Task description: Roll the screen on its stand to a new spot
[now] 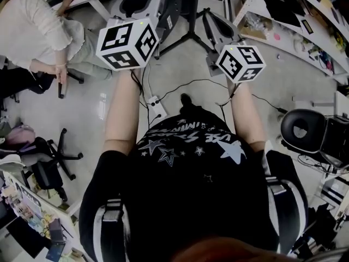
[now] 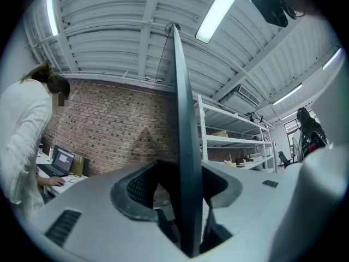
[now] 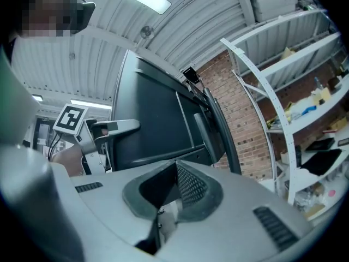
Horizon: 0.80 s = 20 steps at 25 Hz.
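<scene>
Through the left gripper view I saw the screen [image 2: 182, 119] edge-on, a thin dark slab running straight up from between the jaws of the left gripper [image 2: 184, 173]. The jaws stood partly spread, one on each side of that edge, and looked clamped on it low down. In the right gripper view the right gripper [image 3: 174, 171] had its jaws pressed together at the tips with nothing between them. The screen's dark back panel rose just ahead of it and above, and I could not tell whether the two touched. The left gripper showed there at the panel's far edge. From the head view both grippers were held out in front of my body, apart, with the black legs of the stand [image 1: 190, 15] on the floor just beyond them.
</scene>
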Each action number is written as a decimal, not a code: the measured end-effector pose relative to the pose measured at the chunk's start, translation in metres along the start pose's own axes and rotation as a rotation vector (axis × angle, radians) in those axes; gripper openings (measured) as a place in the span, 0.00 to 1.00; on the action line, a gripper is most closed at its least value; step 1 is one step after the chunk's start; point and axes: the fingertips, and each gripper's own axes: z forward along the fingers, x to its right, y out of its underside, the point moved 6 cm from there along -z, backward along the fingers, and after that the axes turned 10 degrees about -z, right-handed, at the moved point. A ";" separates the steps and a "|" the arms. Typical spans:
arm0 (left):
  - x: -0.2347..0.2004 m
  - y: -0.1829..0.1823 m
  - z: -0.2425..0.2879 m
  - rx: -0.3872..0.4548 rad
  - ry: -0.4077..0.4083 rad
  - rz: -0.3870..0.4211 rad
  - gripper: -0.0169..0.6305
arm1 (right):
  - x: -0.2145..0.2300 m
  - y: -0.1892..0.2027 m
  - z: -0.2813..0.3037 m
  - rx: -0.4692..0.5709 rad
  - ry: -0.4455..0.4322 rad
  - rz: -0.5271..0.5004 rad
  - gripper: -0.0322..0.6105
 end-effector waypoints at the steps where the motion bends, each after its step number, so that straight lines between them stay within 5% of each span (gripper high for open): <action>1: 0.001 0.000 -0.002 0.000 0.006 0.001 0.38 | -0.003 0.001 -0.006 -0.003 0.008 0.000 0.06; 20: 0.057 -0.003 -0.070 0.021 0.088 -0.021 0.38 | -0.086 0.009 -0.154 -0.046 0.167 -0.021 0.06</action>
